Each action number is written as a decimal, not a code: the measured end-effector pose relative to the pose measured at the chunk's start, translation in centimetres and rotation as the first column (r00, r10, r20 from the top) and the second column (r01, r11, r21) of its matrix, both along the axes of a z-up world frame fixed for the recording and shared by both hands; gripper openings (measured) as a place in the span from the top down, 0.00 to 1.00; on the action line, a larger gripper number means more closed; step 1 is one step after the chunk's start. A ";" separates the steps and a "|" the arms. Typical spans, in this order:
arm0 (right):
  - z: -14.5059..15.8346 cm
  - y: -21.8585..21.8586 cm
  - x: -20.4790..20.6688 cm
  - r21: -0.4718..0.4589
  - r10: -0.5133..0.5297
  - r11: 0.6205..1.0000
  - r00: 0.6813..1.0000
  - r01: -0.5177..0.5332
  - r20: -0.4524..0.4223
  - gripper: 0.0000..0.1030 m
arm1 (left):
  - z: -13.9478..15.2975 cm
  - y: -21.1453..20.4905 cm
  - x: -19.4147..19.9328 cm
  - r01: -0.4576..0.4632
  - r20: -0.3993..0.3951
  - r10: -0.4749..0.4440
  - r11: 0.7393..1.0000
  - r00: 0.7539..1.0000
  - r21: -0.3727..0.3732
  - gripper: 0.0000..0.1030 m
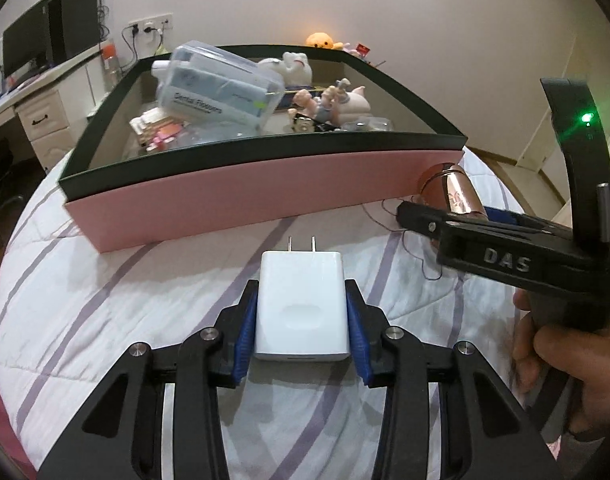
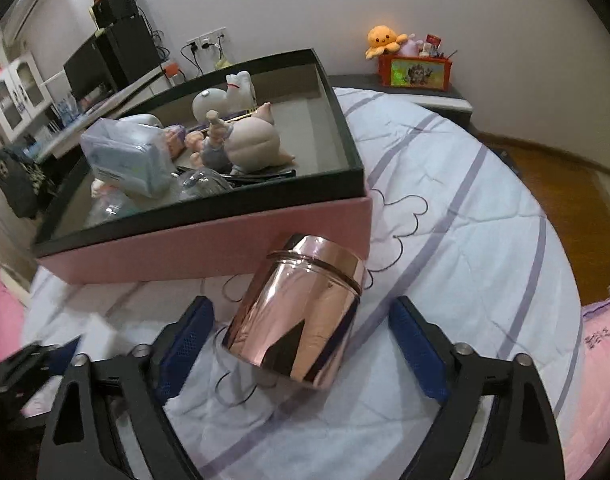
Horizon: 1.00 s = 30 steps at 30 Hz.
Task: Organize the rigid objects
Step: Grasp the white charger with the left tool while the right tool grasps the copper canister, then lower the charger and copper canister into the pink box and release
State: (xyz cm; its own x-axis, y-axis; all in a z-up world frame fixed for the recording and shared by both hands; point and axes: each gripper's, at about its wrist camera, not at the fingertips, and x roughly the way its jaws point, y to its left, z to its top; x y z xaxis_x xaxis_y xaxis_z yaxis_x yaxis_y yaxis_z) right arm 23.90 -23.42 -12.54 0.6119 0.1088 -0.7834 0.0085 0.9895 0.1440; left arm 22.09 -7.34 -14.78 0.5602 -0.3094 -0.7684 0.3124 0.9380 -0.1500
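On the side of my right gripper (image 1: 415, 212) I read the raised letters "DAS". In the box (image 1: 265, 196), the clear plastic case (image 1: 221, 88) carries a label reading "Dental Flossers". Its smaller print is too blurred to read.

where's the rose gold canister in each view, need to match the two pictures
Left wrist view: the rose gold canister is at the right, beside the near right corner of the pink box, partly hidden behind the right gripper.
Right wrist view: the canister is in the lower centre, tilted on the quilt, between the right gripper's open jaws.
Shared landmark: the pink box with its black rim.
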 end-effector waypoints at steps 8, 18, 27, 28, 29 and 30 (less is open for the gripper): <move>0.8 0.1 -3.1 0.046 0.050 0.998 0.999 -0.050 0.016 0.45 | 0.3 1.6 -0.7 -0.021 -0.001 0.021 0.999 1.000 -0.024 0.60; 4.3 1.2 -5.4 0.084 0.113 0.989 0.990 -0.120 0.080 0.45 | 2.0 3.7 -1.2 -0.052 0.029 0.053 0.998 0.998 -0.046 0.61; 8.9 1.8 -3.0 0.052 0.146 0.986 0.972 -0.158 0.186 0.45 | 6.9 6.3 1.1 -0.087 0.134 0.099 0.992 0.986 -0.092 0.67; 9.4 1.8 -2.4 0.049 0.148 0.986 0.970 -0.160 0.195 0.45 | 7.7 6.2 1.6 -0.093 0.159 0.105 0.993 0.982 -0.079 0.73; 9.7 1.9 -1.8 0.048 0.149 0.986 0.968 -0.162 0.202 0.45 | 8.0 6.3 1.9 -0.095 0.166 0.106 0.993 0.980 -0.076 0.77; 10.0 1.9 -1.0 0.043 0.148 0.986 0.967 -0.161 0.208 0.45 | 8.6 6.4 2.4 -0.096 0.172 0.110 0.992 0.979 -0.087 0.77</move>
